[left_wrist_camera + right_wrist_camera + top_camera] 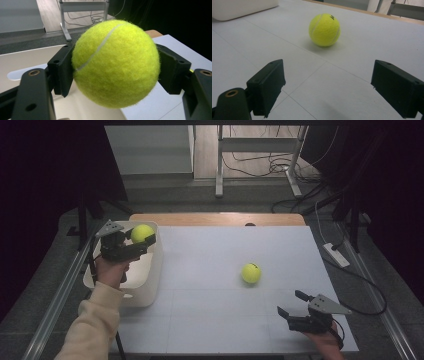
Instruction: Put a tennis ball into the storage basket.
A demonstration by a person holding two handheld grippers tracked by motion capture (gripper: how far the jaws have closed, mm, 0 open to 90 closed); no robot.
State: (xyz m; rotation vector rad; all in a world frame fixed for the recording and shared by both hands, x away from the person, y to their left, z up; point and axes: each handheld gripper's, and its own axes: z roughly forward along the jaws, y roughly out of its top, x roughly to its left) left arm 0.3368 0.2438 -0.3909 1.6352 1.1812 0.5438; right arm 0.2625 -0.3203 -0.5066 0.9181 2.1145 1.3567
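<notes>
My left gripper (141, 241) is shut on a yellow tennis ball (142, 233) and holds it over the white bin (152, 282) at the table's left. Up close, that ball (116, 63) is squeezed between both black jaws, with the bin's inside below it. A second tennis ball (251, 273) lies on the white table (210, 320) right of centre. My right gripper (292, 304) stands open near the front right corner, pointing toward it. In the right gripper view the lying ball (324, 29) rests well ahead of the parted jaws.
The bin's corner (239, 7) shows at the far left of the right gripper view. A wooden strip (215, 219) runs along the table's far edge. Beyond it stand a metal frame (257, 160) and loose cables on the floor. A power strip (336, 254) lies off the right side.
</notes>
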